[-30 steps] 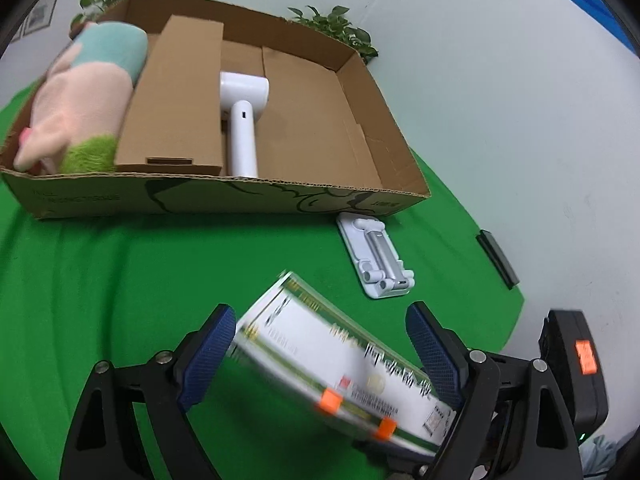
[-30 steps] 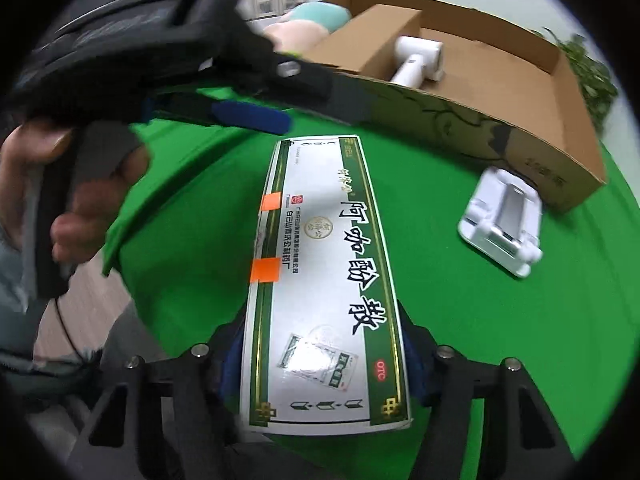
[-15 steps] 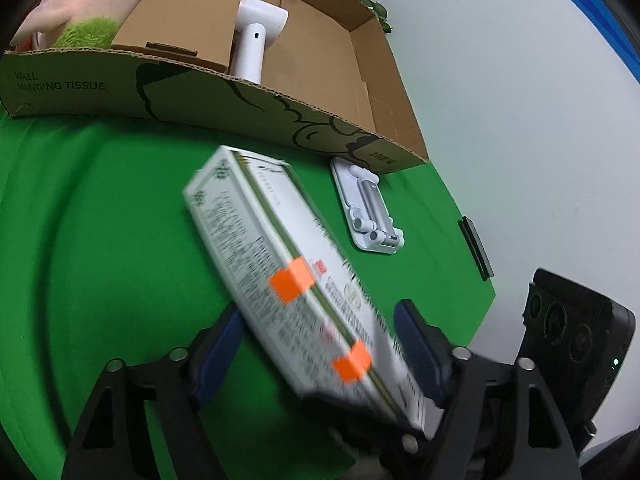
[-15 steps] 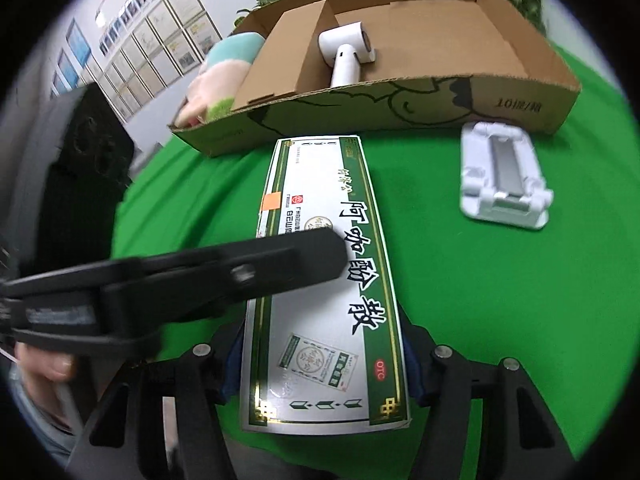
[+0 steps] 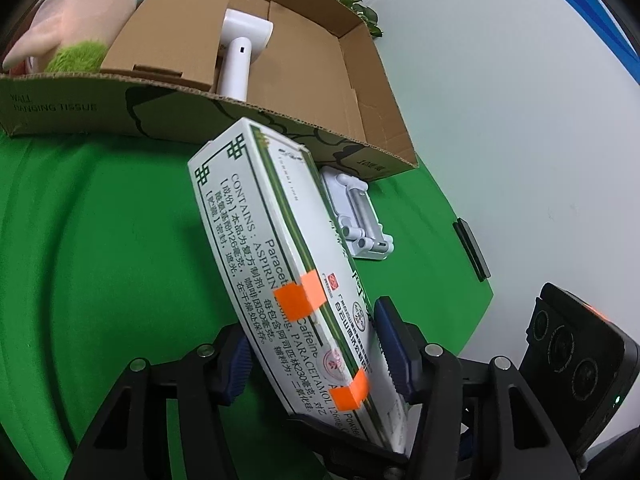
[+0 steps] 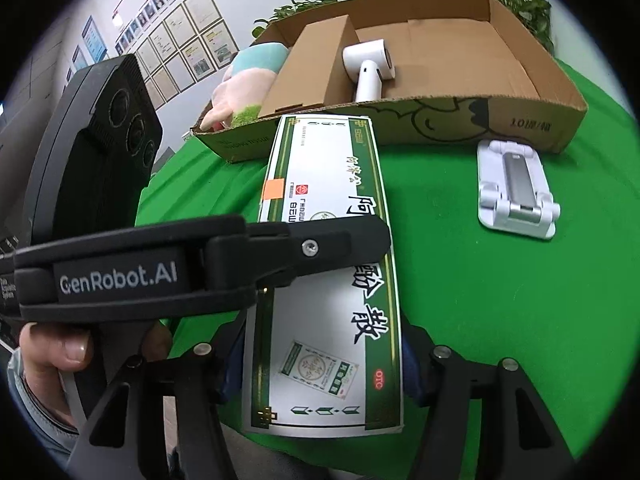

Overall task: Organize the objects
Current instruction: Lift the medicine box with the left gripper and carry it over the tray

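A long white-and-green medicine box (image 5: 272, 248) with orange tape tabs hangs tilted over the green table, held from both ends. In the right wrist view the box (image 6: 328, 184) runs away from me, and my right gripper (image 6: 320, 364) is shut on its near end, pads on both long sides. My left gripper (image 5: 316, 352) is closing on the box, which sits between its blue pads with both touching it. One black finger (image 6: 320, 240) of it lies across the box's top face. A person's hand (image 6: 60, 352) holds that gripper.
A low open cardboard box (image 5: 80, 96) stands behind, holding a plush toy (image 5: 68, 28), a brown carton (image 5: 176, 28) and a white handheld device (image 5: 240, 60). A white folding stand (image 6: 516, 184) lies on the green cloth before the box. A flat black item (image 5: 472, 248) lies at the table's right edge.
The left gripper's jaws narrowed from wide open onto the box. The box rolled so its printed side face turned toward the left camera. The left gripper swung across the box's top.
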`<state>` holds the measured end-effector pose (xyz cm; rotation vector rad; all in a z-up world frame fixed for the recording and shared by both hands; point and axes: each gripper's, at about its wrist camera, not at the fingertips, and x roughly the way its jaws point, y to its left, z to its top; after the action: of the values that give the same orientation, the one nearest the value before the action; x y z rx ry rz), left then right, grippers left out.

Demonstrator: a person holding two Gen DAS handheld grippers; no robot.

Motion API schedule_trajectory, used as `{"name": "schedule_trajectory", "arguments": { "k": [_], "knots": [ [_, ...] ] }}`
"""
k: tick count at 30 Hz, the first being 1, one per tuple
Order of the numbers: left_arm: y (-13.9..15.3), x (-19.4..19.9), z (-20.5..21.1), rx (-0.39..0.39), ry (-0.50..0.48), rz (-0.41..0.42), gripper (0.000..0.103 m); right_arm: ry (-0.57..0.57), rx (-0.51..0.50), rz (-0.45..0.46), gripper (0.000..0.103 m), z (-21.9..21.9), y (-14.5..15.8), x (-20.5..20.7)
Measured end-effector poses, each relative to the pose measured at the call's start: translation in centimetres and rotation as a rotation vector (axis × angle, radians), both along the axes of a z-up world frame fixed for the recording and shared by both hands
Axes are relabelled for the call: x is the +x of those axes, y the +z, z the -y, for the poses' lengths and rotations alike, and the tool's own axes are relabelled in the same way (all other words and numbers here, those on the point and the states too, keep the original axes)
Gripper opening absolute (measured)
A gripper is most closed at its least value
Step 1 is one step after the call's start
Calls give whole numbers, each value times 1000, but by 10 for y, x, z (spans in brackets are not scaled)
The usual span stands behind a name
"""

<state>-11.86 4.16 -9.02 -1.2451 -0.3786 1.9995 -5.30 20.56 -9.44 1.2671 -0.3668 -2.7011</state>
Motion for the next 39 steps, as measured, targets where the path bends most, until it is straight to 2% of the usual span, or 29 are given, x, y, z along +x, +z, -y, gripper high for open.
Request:
{"name": "schedule_trajectory", "arguments": {
  "k": [3, 7, 17, 25, 33, 39],
  "knots": [
    [11, 1, -5, -28, -7, -36, 52, 15, 20, -1, 60, 2, 3, -4],
    [35, 0, -15, -64, -22, -123, 52, 11, 11, -28, 60, -4, 14, -8],
    [81, -12, -35, -74, -50, -249, 52, -23, 43, -99, 60, -11, 47, -22],
    [105, -23, -37, -68, -57, -306, 52, -32, 46, -130, 60, -23, 65, -46],
    [132, -58, -55, -79, -89, -362, 52, -69, 23, -174, 59, -46, 84, -74],
    [151, -93, -69, -86, -92, -359, 52, -76, 21, -173, 59, -61, 96, -100]
  ]
}}
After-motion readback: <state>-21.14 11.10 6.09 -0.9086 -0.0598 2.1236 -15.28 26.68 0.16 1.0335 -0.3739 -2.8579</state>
